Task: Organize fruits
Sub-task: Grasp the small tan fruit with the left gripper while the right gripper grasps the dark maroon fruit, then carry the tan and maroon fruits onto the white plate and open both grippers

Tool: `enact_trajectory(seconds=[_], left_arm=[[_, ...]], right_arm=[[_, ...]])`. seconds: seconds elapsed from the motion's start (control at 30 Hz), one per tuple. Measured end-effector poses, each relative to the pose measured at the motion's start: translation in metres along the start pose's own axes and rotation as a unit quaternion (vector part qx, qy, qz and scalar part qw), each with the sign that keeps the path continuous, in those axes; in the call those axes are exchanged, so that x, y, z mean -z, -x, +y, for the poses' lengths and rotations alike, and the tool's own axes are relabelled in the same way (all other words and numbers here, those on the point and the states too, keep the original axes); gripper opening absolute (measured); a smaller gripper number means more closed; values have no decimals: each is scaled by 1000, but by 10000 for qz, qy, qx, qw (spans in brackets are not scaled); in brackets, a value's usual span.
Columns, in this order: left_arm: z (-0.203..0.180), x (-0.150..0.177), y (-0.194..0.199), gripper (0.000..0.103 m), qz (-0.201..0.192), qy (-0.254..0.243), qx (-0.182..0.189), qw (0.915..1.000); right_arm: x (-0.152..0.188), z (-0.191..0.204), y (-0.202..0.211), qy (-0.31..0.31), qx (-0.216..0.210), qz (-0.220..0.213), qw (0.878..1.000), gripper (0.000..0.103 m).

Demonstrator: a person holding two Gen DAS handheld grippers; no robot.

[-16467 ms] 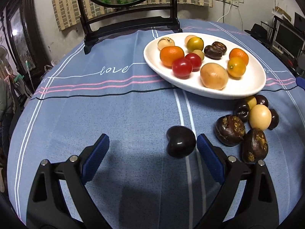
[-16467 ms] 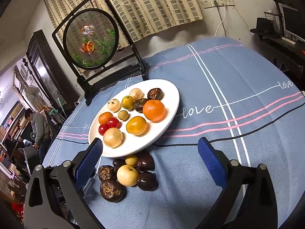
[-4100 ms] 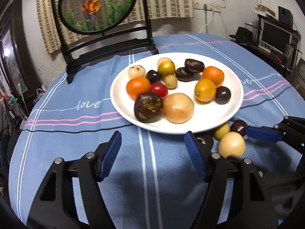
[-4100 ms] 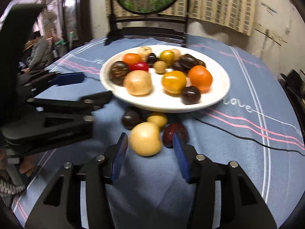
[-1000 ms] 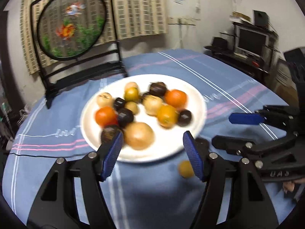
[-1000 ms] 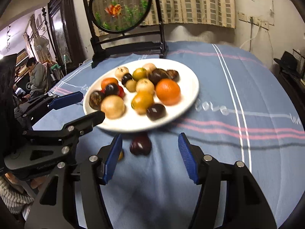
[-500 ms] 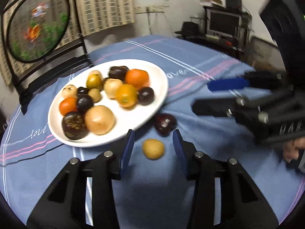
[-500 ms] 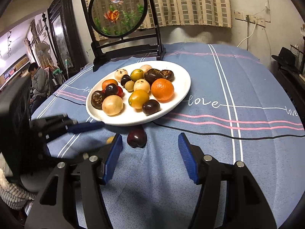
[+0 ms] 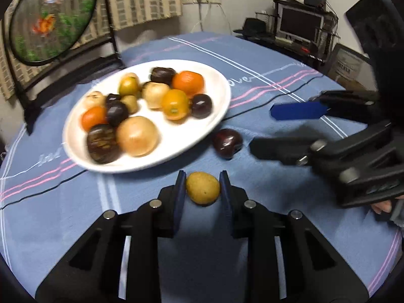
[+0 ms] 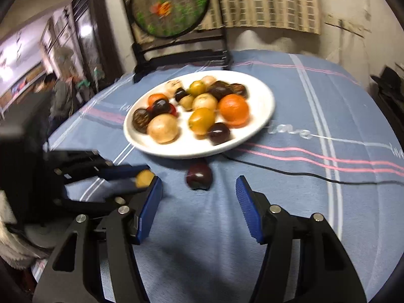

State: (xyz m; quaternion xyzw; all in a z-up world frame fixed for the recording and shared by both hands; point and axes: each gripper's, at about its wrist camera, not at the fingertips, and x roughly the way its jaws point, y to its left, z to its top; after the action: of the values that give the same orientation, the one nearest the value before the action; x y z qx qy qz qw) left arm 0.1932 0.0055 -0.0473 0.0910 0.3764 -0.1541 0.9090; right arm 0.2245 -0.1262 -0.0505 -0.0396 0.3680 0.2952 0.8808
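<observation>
Glossy white glazed plate [image 9: 214, 116], ceramic by the look. Matt blue woven cloth [image 9: 75, 227] over the table, with printed pink, white and black lines, softly creased. Matt, finely speckled yellow fruit [image 9: 202, 187]; shiny, smooth dark red fruit [image 9: 227, 142] catching a highlight. On the plate: dimpled, faintly glossy orange fruit [image 9: 188, 82], smooth dull tan fruit [image 9: 137, 136], dark brown fruit [image 9: 103, 143] with a rough streaked skin. Matt black plastic frame on the left gripper [image 9: 202, 189], bright metal rivets, blue rubbery pads [image 9: 179, 197]. Ribbed blue pads [image 10: 248, 210] on the right gripper [image 10: 199, 202]. Dark lacquered wooden stand [image 10: 181, 53] holding a sheer embroidered screen.
</observation>
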Motion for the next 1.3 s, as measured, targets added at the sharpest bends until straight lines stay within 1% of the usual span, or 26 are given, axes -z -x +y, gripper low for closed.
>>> enact_trajectory(seconds=[0.03, 0.1, 0.2, 0.23, 0.27, 0.33, 0.4, 0.43, 0.47, 0.5, 0.57, 0.63, 0.8, 0.83, 0.9, 1.0, 1.1, 1.2, 1.23, 1.27, 1.3], left_arm=[[4, 3, 6, 28, -48, 36, -72, 10000], [14, 10, 17, 28, -123, 148, -184, 9996], [27, 17, 25, 28, -138, 289, -224, 9992], [28, 17, 25, 28, -142, 309, -224, 9992], [28, 16, 25, 28, -155, 304, -227, 9992], [26, 15, 25, 28, -174, 264, -244, 9992], [25, 16, 24, 28, -166, 257, -258, 9992], [26, 16, 24, 28, -164, 266, -271, 9991], [26, 15, 24, 28, -177, 282, -302, 9990], [27, 14, 25, 28, -206, 302, -328, 9988], [29, 13, 29, 28, -267, 344, -345, 9985], [31, 9, 35, 28, -366, 387, -344, 9980], [37, -7, 45, 28, -548, 462, -363, 9968], [39, -12, 47, 28, -589, 456, -390, 9965], [43, -23, 47, 28, -632, 410, -492, 9959], [52, -43, 37, 28, -622, 464, -634, 9950], [57, -59, 23, 28, -660, 580, -784, 9930], [62, -68, 5, 28, -649, 705, -1001, 9904], [62, -70, 0, 34, -653, 710, -1101, 9892], [62, -71, -5, 53, -655, 722, -1174, 9883], [62, -71, -8, 61, -689, 752, -1227, 9872]], right_arm=[[-1, 5, -4, 108, 32, 49, 9999, 61], [-4, 16, -17, 317, 59, 197, 9993, 55], [-8, 20, -32, 383, 170, 335, 9986, 52], [-10, 20, -36, 475, 387, 331, 9976, 52], [-11, 18, -40, 498, 512, 356, 9968, 52], [-12, 11, -45, 409, 642, 407, 9963, 51], [-10, 4, -53, 397, 764, 550, 9948, 47], [-11, -1, -56, 289, 729, 618, 9950, 44], [-12, -2, -56, 288, 762, 595, 9949, 36], [-13, -5, -54, 240, 754, 564, 9953, 32], [-11, -11, -49, 66, 617, 499, 9968, 28], [-10, -17, -42, -111, 459, 436, 9979, 28], [-8, -19, -25, -253, 305, 229, 9989, 28], [-8, -18, -20, -269, 221, 207, 9992, 28], [-13, -15, -10, -250, 171, 56, 9995, 28], [-32, -9, -2, -207, 83, -173, 9996, 28], [-57, -6, -15, -124, 150, -180, 9996, 28], [-70, -8, -37, -176, 204, -136, 9995, 28], [-72, -9, -43, -167, 243, -128, 9995, 29], [-74, -9, -47, -153, 311, -101, 9993, 29], [-73, -10, -53, -164, 372, -47, 9992, 30]])
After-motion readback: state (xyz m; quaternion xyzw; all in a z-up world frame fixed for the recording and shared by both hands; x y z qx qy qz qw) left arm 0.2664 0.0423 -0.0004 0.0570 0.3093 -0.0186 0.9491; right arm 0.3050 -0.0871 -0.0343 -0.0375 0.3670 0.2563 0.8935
